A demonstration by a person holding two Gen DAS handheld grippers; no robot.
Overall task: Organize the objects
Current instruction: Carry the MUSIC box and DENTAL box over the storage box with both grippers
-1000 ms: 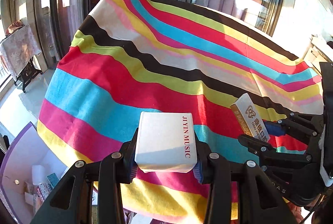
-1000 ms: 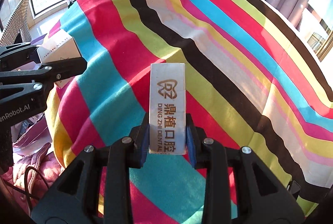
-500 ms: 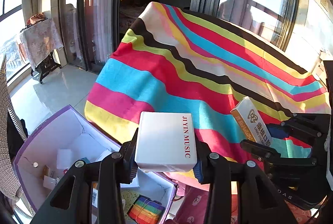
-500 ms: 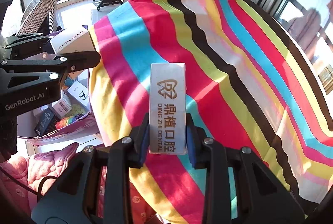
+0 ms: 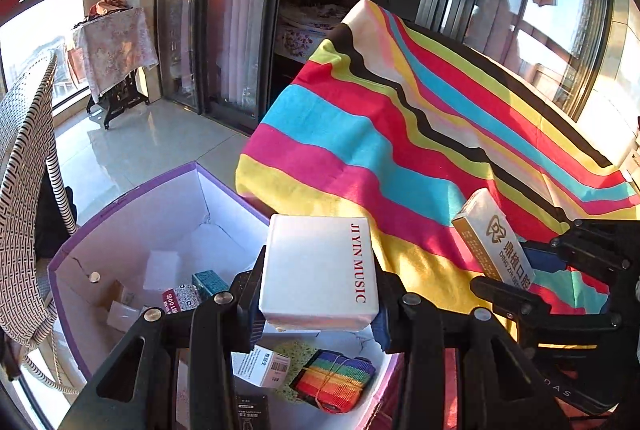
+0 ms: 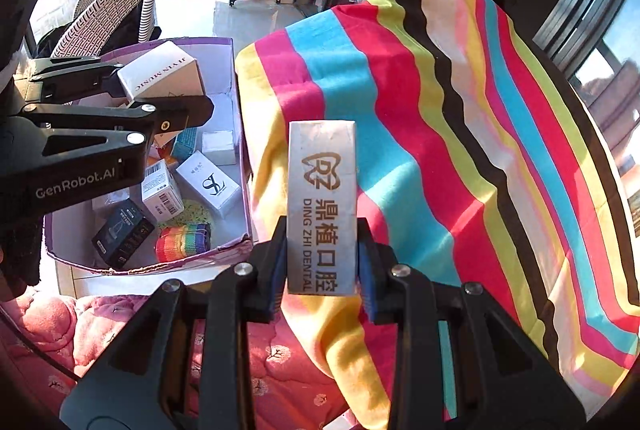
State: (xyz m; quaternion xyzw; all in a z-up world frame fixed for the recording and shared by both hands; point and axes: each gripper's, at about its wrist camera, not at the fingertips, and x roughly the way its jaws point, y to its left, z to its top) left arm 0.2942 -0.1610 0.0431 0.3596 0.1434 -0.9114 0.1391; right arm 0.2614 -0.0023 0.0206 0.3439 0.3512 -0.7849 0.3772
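Note:
My left gripper (image 5: 318,304) is shut on a white box (image 5: 320,270) with red lettering, held above the open purple-rimmed storage box (image 5: 132,230). In the right wrist view the same white box (image 6: 160,72) hangs over the storage box (image 6: 230,70). My right gripper (image 6: 322,280) is shut on a narrow silver dental box (image 6: 322,206), held upright over the near corner of the striped cloth (image 6: 440,150). From the left wrist view the dental box (image 5: 494,240) shows at the right, beside the storage box rather than over it.
The storage box holds several small cartons, a dark box (image 6: 122,232) and a rainbow striped roll (image 6: 182,242). A pink quilted cloth (image 6: 100,326) lies below. A woven chair (image 5: 24,166) stands at the left, a draped side table (image 5: 114,42) behind on the tiled floor.
Both grippers have swung left off the striped cloth, keeping their boxes. The storage box has come into view, and the white box now hangs over it.

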